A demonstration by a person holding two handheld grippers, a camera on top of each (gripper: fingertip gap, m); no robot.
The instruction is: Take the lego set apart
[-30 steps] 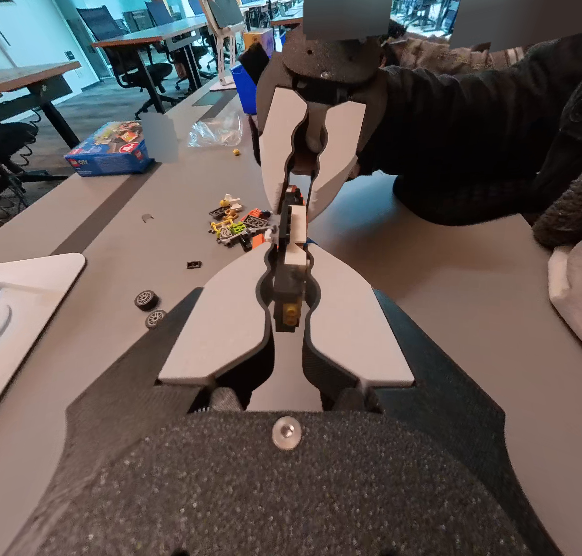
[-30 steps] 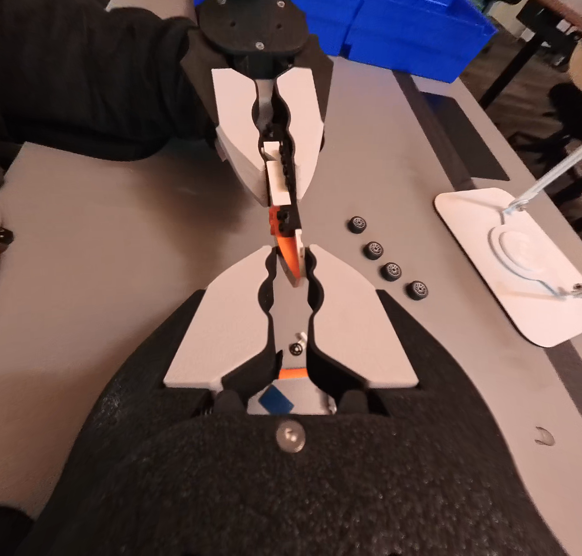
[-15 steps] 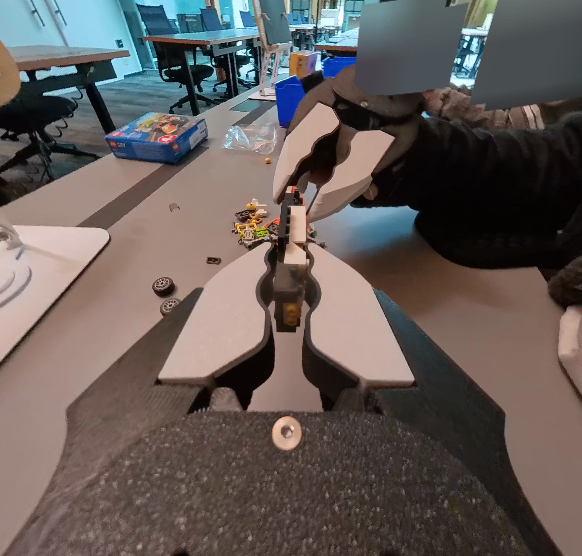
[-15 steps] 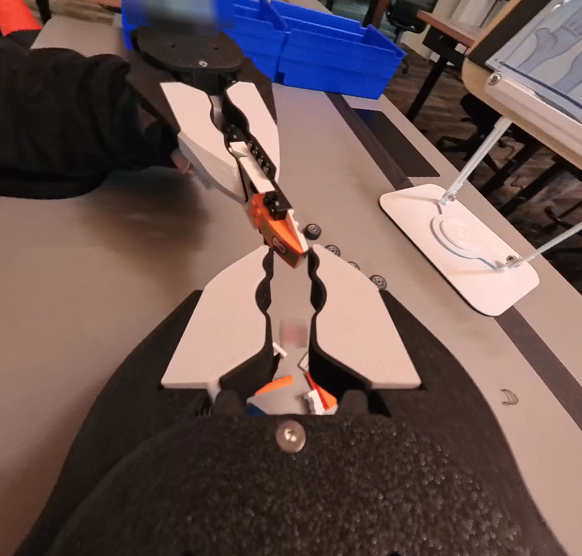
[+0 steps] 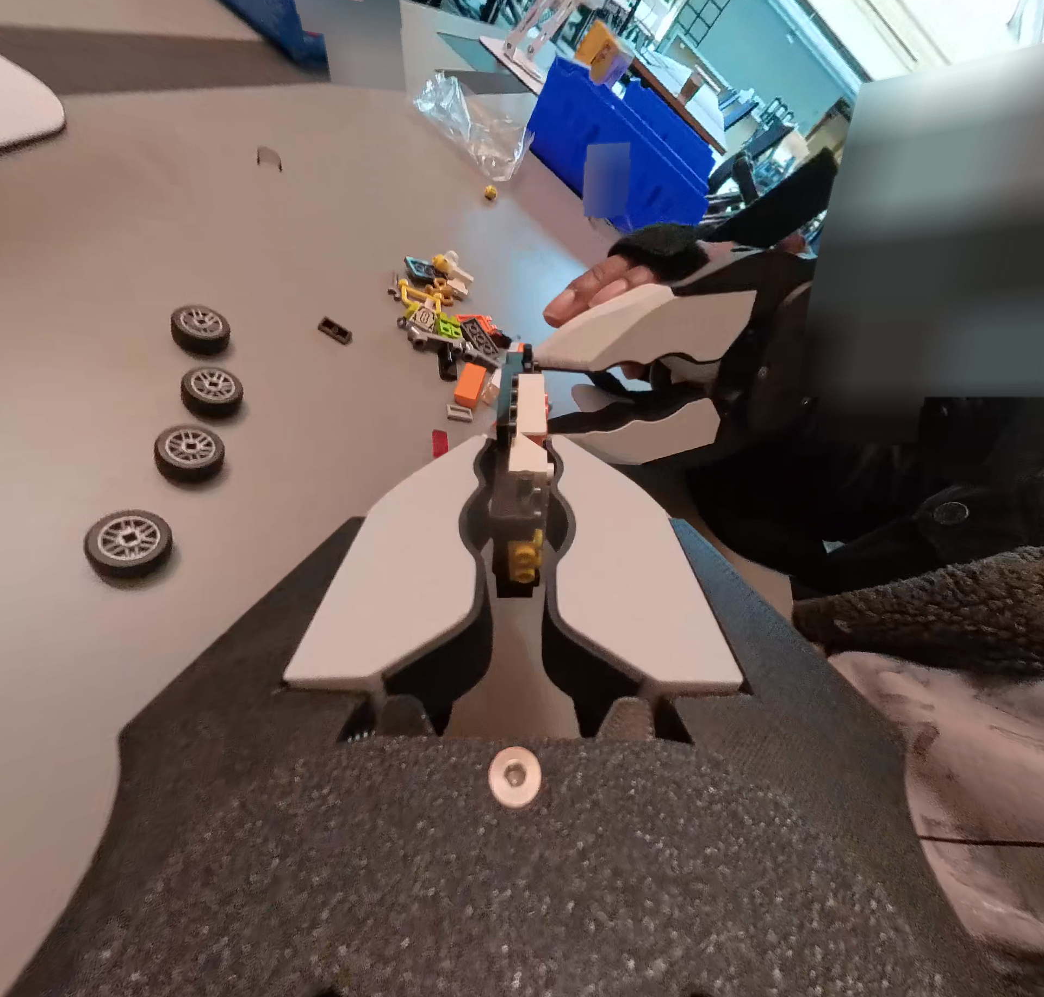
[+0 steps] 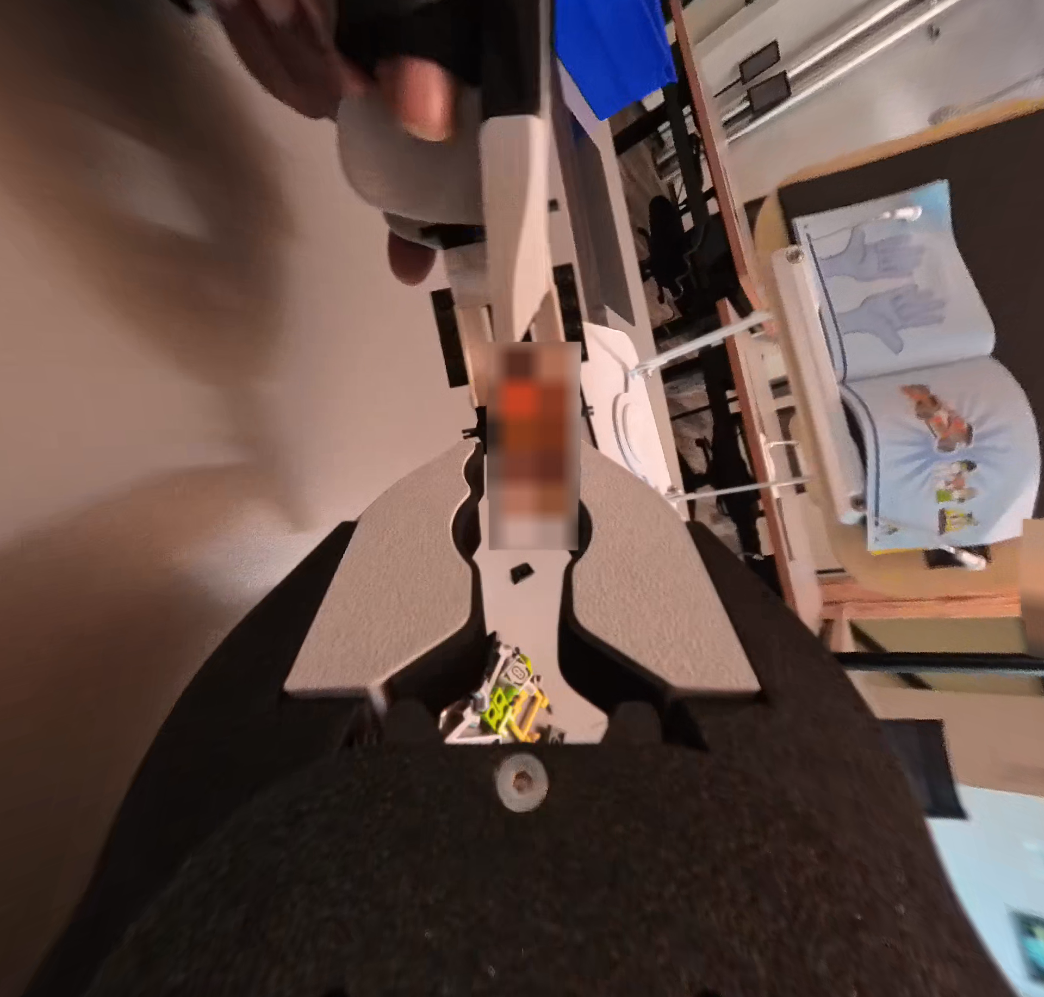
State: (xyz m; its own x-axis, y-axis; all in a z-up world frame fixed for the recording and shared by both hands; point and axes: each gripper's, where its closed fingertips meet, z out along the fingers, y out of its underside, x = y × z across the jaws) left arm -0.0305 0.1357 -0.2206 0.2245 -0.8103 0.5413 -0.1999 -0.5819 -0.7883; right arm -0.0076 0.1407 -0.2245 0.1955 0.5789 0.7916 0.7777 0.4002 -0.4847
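The lego car model (image 5: 517, 495), black and white with a yellow piece at its rear, is clamped between the fingers of my left gripper (image 5: 517, 444), held above the grey table (image 5: 169, 224). My right gripper (image 5: 545, 388) comes in from the right, rolled on its side, its two fingers closed over the model's front end. In the right wrist view my right gripper (image 6: 528, 450) holds that orange front end, which is largely behind a mosaic patch. The left gripper (image 6: 511, 314) and a hand show blurred beyond it.
Several loose wheels (image 5: 189, 453) lie in a line on the left. A pile of small loose pieces (image 5: 440, 320) and an orange brick (image 5: 472, 390) lie just beyond the model. A plastic bag (image 5: 474, 122) and blue bins (image 5: 616, 139) stand farther back. An open booklet (image 6: 915, 359) rests on a stand. Less than 4 cm separates the two grippers' tips.
Both grippers have twisted against each other with the model still between them. The right gripper has rolled about a quarter turn and now reaches in from the side. Both views have tilted.
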